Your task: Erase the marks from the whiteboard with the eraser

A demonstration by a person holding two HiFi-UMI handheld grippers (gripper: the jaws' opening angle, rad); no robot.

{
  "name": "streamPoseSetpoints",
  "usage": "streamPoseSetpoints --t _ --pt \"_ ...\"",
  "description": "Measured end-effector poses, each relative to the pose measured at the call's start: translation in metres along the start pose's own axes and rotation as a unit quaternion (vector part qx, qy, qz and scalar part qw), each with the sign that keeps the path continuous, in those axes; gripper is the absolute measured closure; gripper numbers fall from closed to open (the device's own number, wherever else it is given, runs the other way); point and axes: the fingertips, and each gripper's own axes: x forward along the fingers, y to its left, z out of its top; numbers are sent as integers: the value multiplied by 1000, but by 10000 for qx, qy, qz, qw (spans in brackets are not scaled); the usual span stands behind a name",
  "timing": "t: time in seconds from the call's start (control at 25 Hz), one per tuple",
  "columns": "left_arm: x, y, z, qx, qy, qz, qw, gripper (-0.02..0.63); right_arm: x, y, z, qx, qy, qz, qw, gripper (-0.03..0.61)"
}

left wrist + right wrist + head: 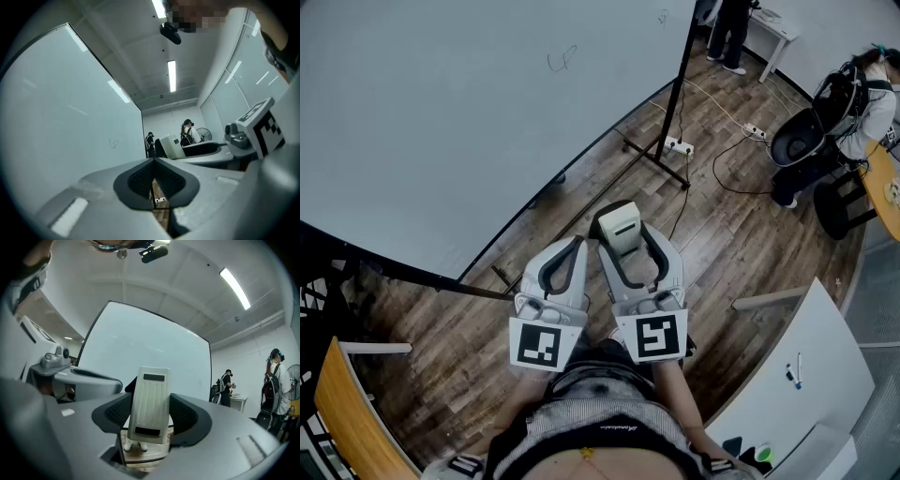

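Observation:
The big whiteboard (pixel 441 122) stands on my left and carries a small pen mark (pixel 562 59) and another near its top corner (pixel 663 16). My right gripper (pixel 623 236) is shut on the white eraser (pixel 619 228), which sticks up between its jaws over the wooden floor, apart from the board. In the right gripper view the eraser (pixel 149 404) sits upright in the right gripper (pixel 150 416) with the whiteboard (pixel 150 343) ahead. Beside it, my left gripper (pixel 572 247) is shut and empty. The left gripper (pixel 154 180) faces along the whiteboard (pixel 61 117) toward the mark (pixel 113 143).
The board's black stand foot (pixel 661 155), a power strip (pixel 680 146) and a cable lie on the floor ahead. A second whiteboard (pixel 797 366) with markers lies at lower right. A person (pixel 862 103) by a black chair and another person (pixel 731 33) are at the back right.

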Motion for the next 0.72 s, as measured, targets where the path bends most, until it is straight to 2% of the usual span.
streamPoseSetpoints --t 0.36,0.72 --pt "-1 -3 -15 44 201 261 9994 611 2 1 -10 87 -58 374 9992 319" --pt "29 42 -29 -138 163 416 9989 611 58 2 -12 113 -149 580 9981 325"
